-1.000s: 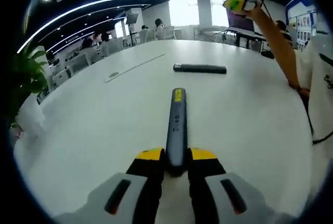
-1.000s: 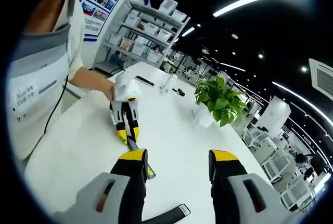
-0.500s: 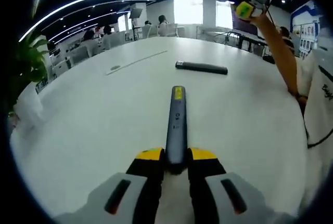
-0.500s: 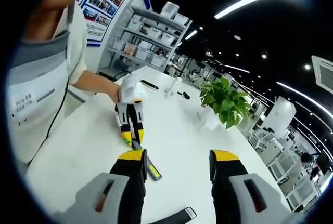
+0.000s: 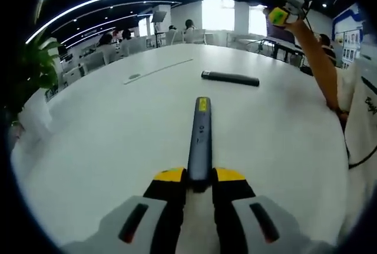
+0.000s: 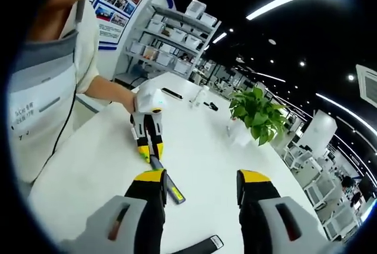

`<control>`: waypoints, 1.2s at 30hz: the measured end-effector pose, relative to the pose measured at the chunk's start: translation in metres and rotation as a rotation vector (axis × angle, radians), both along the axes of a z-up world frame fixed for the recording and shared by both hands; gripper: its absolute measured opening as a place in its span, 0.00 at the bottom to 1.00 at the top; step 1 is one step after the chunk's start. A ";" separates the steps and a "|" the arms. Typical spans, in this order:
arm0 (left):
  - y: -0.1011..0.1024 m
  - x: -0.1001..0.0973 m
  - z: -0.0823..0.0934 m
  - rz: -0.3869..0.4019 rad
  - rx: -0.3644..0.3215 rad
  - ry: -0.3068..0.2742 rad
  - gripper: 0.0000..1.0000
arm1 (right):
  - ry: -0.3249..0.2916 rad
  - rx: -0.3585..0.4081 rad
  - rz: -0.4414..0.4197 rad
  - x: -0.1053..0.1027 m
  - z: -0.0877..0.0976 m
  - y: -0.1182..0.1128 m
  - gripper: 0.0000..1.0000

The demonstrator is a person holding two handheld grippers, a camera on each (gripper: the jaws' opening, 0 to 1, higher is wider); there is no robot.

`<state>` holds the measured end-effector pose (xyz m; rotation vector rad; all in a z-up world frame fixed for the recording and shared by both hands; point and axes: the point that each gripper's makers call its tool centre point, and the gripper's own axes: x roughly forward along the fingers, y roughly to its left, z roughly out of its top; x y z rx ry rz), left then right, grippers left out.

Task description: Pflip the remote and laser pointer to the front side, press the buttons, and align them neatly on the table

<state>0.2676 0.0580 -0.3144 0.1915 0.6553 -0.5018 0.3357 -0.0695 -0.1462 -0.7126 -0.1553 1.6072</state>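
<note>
Little has moved since before: the left gripper still pinches the near end of the laser pointer on the table, the remote lies farther off, and the right gripper hangs wide with nothing, so lining up remains.

Low left view, raised right view share table.

No text anywhere is sharp enough to read.

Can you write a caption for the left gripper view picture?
Left tool shut on a grey laser pointer over the white table, black remote lying beyond.
</note>
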 end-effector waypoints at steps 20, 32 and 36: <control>0.000 -0.017 0.001 -0.097 0.015 0.020 0.20 | 0.012 -0.156 0.009 -0.008 -0.040 0.014 0.40; 0.000 -0.018 0.002 -0.093 0.052 0.004 0.20 | 0.054 -0.216 -0.003 -0.008 -0.069 0.031 0.39; 0.000 -0.018 0.002 -0.091 0.058 -0.001 0.20 | 0.063 -0.215 0.004 -0.009 -0.071 0.032 0.39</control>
